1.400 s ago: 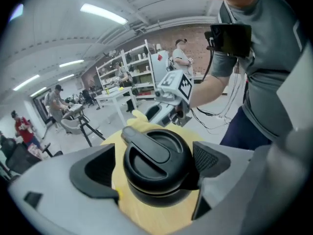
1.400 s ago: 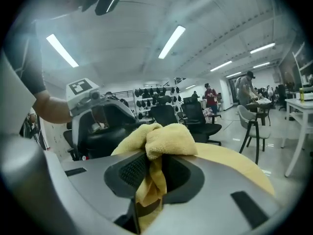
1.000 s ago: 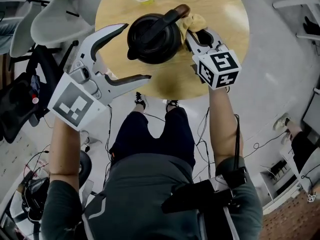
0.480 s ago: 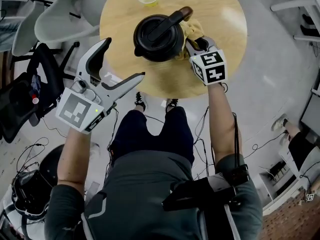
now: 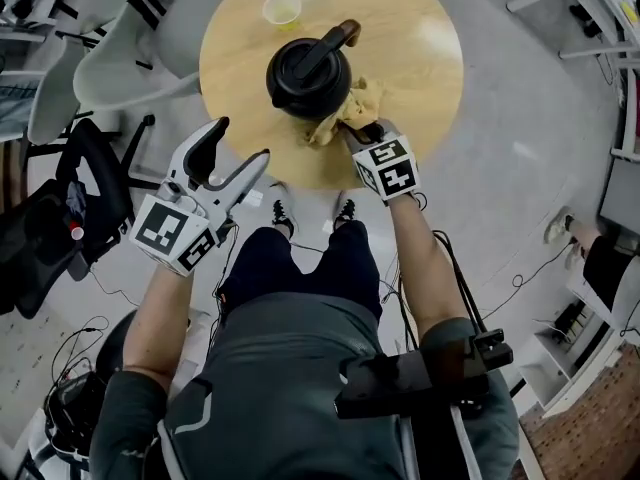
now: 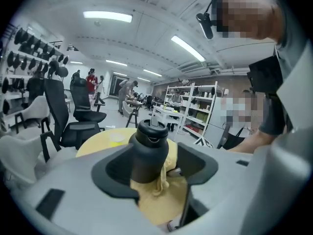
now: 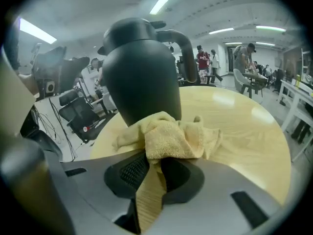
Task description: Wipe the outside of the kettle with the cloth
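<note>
Round bench [image 5: 430, 58] carries the black kettle [image 5: 305, 73]; right gripper [image 5: 358, 130] fingers clamp the yellow cloth [image 5: 345, 103] at its base. Left gripper [image 5: 240, 140] fingers, empty, have just been closing yet stand apart: unsteadied, the kettle could slide.

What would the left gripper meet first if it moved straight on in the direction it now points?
Probably the black kettle, which stands straight ahead of the left gripper; its jaws have just been closing, with nothing between them yet. Depth is unclear: the near edge of the round table might come first.
</note>
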Available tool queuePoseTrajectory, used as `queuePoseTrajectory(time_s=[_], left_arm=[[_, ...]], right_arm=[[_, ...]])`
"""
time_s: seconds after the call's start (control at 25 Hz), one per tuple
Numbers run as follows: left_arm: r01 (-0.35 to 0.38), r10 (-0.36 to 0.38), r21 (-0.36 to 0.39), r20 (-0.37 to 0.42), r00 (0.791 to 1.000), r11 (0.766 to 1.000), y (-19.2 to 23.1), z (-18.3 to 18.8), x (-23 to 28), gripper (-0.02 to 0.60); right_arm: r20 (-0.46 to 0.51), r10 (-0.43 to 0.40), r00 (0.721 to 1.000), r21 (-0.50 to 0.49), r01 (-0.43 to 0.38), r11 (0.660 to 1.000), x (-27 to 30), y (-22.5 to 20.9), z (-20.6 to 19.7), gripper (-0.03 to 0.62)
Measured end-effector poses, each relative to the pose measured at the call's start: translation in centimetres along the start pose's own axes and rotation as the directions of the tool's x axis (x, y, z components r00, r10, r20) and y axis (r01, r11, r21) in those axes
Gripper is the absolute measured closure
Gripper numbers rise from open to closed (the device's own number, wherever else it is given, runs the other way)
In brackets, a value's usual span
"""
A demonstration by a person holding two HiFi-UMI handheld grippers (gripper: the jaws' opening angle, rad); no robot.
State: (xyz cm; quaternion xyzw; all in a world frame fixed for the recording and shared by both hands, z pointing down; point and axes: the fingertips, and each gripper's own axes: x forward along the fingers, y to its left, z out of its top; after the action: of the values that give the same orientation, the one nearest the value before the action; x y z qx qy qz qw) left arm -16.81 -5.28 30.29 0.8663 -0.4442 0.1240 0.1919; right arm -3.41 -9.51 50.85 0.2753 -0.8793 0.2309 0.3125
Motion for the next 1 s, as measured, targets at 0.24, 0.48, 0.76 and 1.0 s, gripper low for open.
queuePoseTrajectory(time_s=[0.24,0.48,0.76,1.0], left_arm=[[0.021,-0.028,0.097,0.073,0.997,0.995,-0.4,1.9,-3.3,0.426],[0.035,-0.045,0.076,0.131,0.990,0.996,0.6,3.1,-6.4,0.549],[0.127,-0.128,0.016,0.167,0.978,0.992,1.1,3.6,-9.0,0.572],[0.113,-0.138,0.138,0.185,0.973,0.984,0.7,5.6,-11.1,0.572]], right_arm=[[0.069,-0.029,0.997,0.053,0.026,0.998,-2.8,4.7,1.5,0.502],[0.161,-0.109,0.981,0.083,0.097,0.992,-8.0,8.1,4.9,0.502],[0.242,-0.186,0.952,0.059,0.177,0.982,-12.9,11.8,8.7,0.502],[0.366,-0.238,0.899,0.052,0.236,0.970,-17.6,15.2,12.6,0.502]])
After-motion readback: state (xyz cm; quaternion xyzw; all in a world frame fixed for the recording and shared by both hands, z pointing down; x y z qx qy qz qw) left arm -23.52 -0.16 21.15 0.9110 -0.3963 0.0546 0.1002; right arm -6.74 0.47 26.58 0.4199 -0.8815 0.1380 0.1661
